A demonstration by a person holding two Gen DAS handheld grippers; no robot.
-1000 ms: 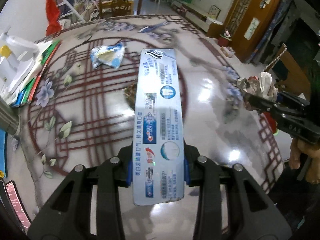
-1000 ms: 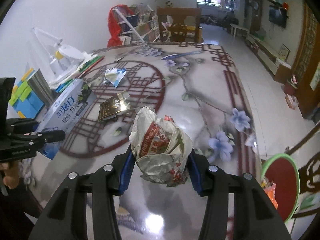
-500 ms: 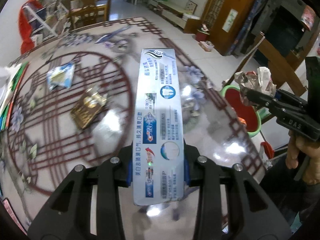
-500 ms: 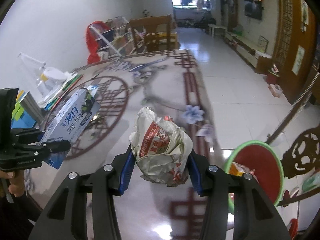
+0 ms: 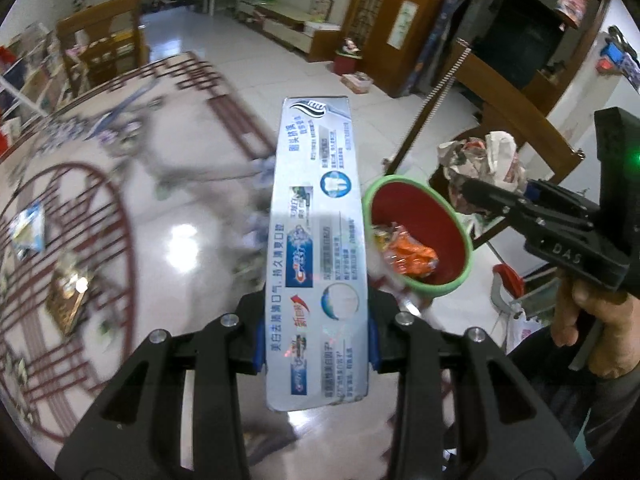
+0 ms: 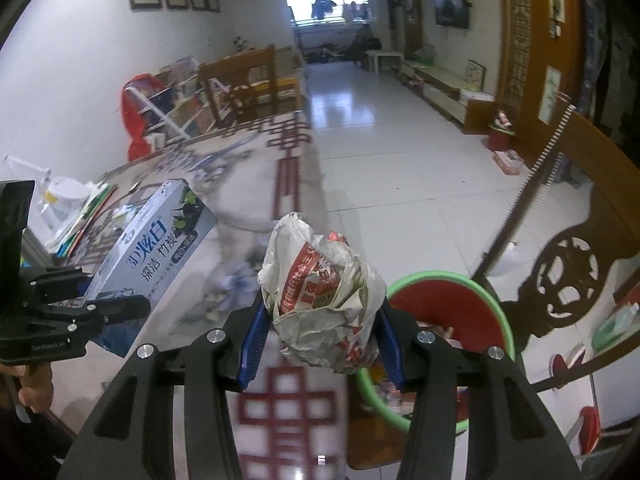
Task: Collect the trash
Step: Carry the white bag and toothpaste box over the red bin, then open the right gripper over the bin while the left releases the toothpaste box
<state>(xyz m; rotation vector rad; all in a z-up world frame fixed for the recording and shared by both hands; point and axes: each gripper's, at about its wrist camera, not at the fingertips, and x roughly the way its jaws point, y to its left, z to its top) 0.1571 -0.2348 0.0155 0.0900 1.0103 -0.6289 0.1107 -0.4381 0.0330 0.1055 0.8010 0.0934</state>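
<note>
Glossy tabletop (image 5: 192, 216) patterned with dark red lattice and pale flowers fills the left of the left wrist view, with a tiled living-room floor beyond it. Far left on that table lie a blue-and-white wrapper (image 5: 28, 227) and, nearer, a gold foil packet (image 5: 68, 298), apart from each other. At centre, the left gripper (image 5: 316, 338) is clamped on the near end of a long toothpaste box (image 5: 318, 248), held above the table and pointing away from the camera. Just right of the box, lower down past the table edge, sits a red bin with a green rim (image 5: 456, 220), with orange wrappers inside. Further right, the right gripper (image 5: 480, 192) is closed around a crumpled paper ball (image 5: 480, 158), held up near the bin's far side. In the right wrist view, that ball (image 6: 324, 292) sits squeezed between the blue pads (image 6: 250, 344), with the bin (image 6: 496, 312) just right and below.
</note>
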